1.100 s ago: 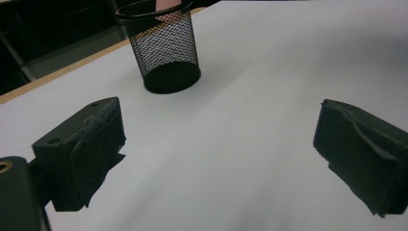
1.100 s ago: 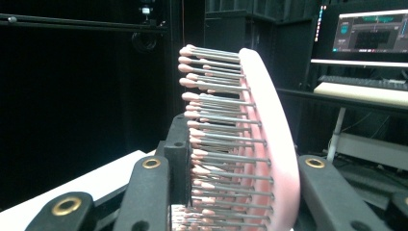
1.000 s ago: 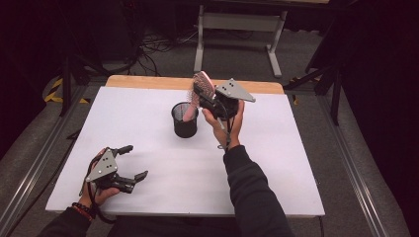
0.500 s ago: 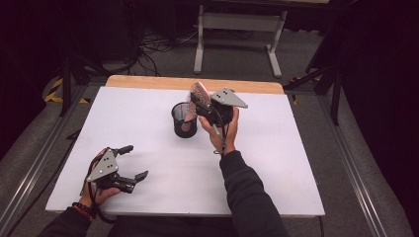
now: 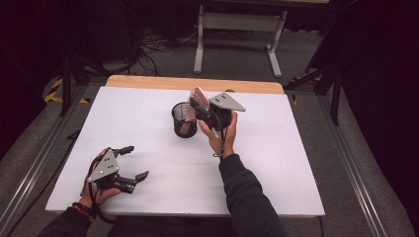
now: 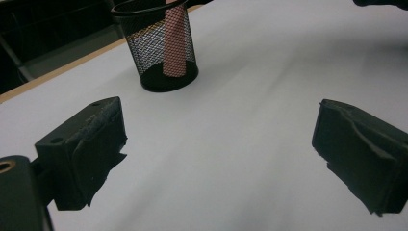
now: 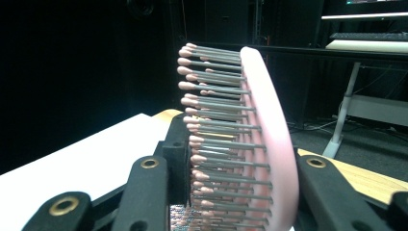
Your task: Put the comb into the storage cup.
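Observation:
A pink hairbrush [image 5: 198, 98] with grey bristles [image 7: 219, 120] stands upright at the table's far middle. My right gripper [image 5: 203, 109] is shut on its head; in the right gripper view the jaws press on the bristle side and on the pink back [image 7: 269, 139]. The brush's pink handle [image 6: 174, 43] reaches down inside a black mesh cup [image 5: 183, 121], which stands just left of the right gripper. My left gripper [image 5: 138, 162] rests near the table's front left corner, open, with nothing between its jaws; its view looks toward the cup [image 6: 161, 48].
The white table top [image 5: 281, 163] has a wooden strip [image 5: 148, 82] along its far edge. Behind the table a grey stand [image 5: 237, 29] and cables lie on the dark floor.
My right gripper has come down and a little left with the brush, so the handle sits lower in the cup. The left gripper has stayed put.

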Demonstrator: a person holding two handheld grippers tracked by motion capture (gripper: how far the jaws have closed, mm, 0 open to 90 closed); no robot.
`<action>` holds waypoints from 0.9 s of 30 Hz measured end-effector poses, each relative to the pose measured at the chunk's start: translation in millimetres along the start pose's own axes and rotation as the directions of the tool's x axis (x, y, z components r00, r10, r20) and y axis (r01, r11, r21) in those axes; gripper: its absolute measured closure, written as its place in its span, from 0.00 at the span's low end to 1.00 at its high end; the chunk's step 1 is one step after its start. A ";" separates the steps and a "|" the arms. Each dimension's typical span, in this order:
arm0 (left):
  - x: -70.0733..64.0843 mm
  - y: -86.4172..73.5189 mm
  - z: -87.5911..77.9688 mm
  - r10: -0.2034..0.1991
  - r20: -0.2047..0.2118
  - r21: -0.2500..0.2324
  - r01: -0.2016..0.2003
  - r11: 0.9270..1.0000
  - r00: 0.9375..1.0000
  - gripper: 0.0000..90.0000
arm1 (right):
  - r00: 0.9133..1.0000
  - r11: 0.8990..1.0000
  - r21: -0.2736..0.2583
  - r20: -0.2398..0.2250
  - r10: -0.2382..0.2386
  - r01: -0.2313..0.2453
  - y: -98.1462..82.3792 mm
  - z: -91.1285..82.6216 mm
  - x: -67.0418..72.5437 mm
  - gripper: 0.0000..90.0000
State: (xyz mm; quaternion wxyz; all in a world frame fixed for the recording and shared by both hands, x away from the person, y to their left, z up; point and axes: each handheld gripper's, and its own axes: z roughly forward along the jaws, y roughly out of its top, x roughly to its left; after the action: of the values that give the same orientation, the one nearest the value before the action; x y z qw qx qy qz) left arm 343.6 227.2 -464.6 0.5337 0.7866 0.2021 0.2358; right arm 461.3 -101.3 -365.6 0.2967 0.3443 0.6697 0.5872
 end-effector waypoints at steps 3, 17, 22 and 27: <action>-0.3 -0.1 0.6 0.000 0.000 0.000 0.000 1.000 1.000 0.06 | 1.000 1.000 -0.002 0.003 0.007 -0.007 -0.9 -0.7 -1.6 0.69; -0.3 -0.6 2.1 0.003 0.002 0.011 -0.003 1.000 1.000 0.06 | 0.999 1.000 0.006 0.043 -0.012 0.011 -8.8 -3.5 -4.1 0.64; -1.0 -0.5 2.9 0.005 0.004 0.015 -0.005 1.000 1.000 0.07 | 0.998 1.000 0.020 0.061 -0.019 0.018 -11.8 -4.8 -5.9 0.61; -1.3 -0.6 4.6 0.007 0.019 0.029 -0.008 1.000 1.000 0.07 | 0.998 1.000 0.027 0.068 -0.013 0.011 -14.5 -6.0 -8.4 0.60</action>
State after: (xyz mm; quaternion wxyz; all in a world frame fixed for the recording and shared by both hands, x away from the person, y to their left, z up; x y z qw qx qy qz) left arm 345.2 223.2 -466.8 0.5232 0.7972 0.1975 0.2274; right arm 459.8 -112.6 -379.3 0.3182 0.3641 0.6690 0.5645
